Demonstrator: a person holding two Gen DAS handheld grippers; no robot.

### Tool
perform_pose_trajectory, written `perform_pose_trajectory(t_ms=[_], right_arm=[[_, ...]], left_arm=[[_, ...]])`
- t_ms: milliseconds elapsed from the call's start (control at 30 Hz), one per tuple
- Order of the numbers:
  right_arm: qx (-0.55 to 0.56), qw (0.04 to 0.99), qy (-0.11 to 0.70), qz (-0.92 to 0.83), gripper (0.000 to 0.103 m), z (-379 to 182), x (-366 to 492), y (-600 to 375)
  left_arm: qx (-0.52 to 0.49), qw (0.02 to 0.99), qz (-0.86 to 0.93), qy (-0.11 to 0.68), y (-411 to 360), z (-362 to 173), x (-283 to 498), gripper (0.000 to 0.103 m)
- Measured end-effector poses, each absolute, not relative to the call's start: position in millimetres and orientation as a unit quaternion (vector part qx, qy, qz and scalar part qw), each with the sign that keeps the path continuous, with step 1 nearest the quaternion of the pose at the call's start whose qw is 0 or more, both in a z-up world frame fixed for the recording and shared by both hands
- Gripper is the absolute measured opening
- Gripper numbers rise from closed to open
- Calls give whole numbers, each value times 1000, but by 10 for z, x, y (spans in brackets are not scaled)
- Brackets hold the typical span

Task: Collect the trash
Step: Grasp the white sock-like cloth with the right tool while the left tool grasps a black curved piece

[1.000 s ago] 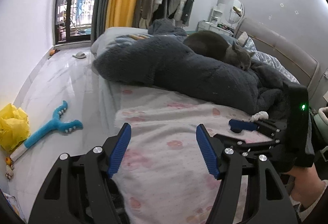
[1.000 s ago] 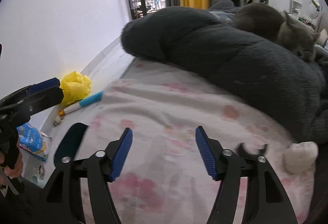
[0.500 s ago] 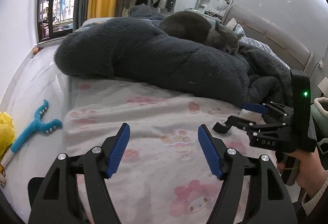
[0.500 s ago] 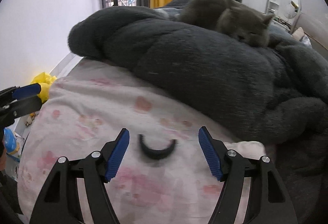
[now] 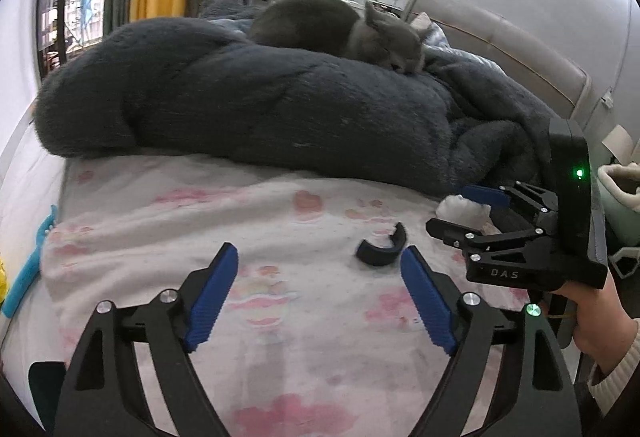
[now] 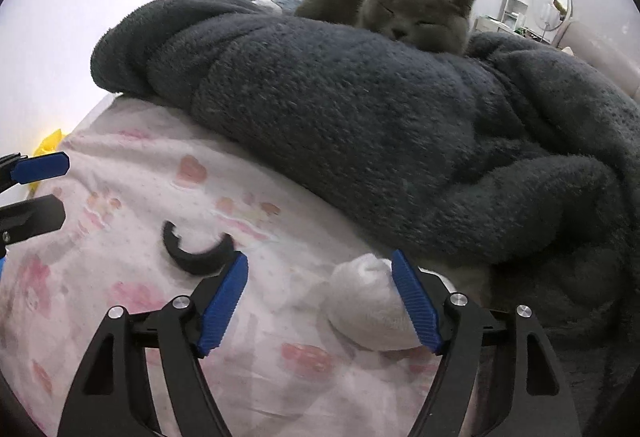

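Note:
A white crumpled tissue wad (image 6: 366, 303) lies on the pink-patterned bedsheet (image 6: 132, 165), by the edge of the dark blanket. My right gripper (image 6: 320, 303) has its jaws around the wad and they are opening; the wad lies close to the right-hand pad (image 6: 416, 307). A black curved plastic piece (image 5: 380, 251) lies on the sheet just beyond my left gripper (image 5: 320, 297). That gripper's jaws are opening with nothing between them. In the left wrist view the right gripper (image 5: 460, 213) hangs over the wad (image 5: 460, 207). The right wrist view has the black piece (image 6: 196, 253) and the left gripper (image 6: 36, 193) at its left edge.
A grey cat (image 6: 416, 17) sleeps on a bulky dark grey blanket (image 5: 260, 105) across the bed. On the floor to the left lie a blue toy (image 5: 28, 273) and something yellow (image 6: 48, 145). A padded headboard (image 5: 520, 53) is at the right; a person's hand (image 5: 596, 321) holds the right gripper.
Both grippers have moved in over the bed toward the black piece and the tissue wad. The wad now sits between the right jaws. Both pairs of jaws stand wider.

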State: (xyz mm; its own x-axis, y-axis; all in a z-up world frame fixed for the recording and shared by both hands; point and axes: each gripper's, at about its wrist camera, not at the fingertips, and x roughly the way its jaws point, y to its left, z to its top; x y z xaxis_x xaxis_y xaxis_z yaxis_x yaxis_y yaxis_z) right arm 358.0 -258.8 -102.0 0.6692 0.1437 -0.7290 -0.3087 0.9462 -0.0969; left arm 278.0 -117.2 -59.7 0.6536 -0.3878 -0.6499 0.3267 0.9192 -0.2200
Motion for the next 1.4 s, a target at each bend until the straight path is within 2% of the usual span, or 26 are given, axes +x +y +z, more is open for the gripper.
perform_pose_trajectory(t_ms=[400,467,600,733,1000,1400], right_arm=[[-92,906,402,92,78,-1159,3658,-3064],[-91,905,406,86,71,-1186,3693,-3116],[-87,904,414,63,51,-1228,3766,-3244],[-85,905,412,63,41,-1227,3777,-3295],[-18,920,372,120,41,-975,3688,-3403],[11,923,348,166,41,-722,3458,-3479]], left_arm=[[-24,900,-209,382,-1613,-773,2881,88],[-22,898,-209,386,-1678,-823,2900,88],[-22,895,-210,394,-1784,-913,2949,88],[-24,890,-209,404,-1854,-983,3018,88],[-26,887,-197,417,-1921,-1032,3112,87],[-49,889,-151,430,-2035,-1188,3256,77]])
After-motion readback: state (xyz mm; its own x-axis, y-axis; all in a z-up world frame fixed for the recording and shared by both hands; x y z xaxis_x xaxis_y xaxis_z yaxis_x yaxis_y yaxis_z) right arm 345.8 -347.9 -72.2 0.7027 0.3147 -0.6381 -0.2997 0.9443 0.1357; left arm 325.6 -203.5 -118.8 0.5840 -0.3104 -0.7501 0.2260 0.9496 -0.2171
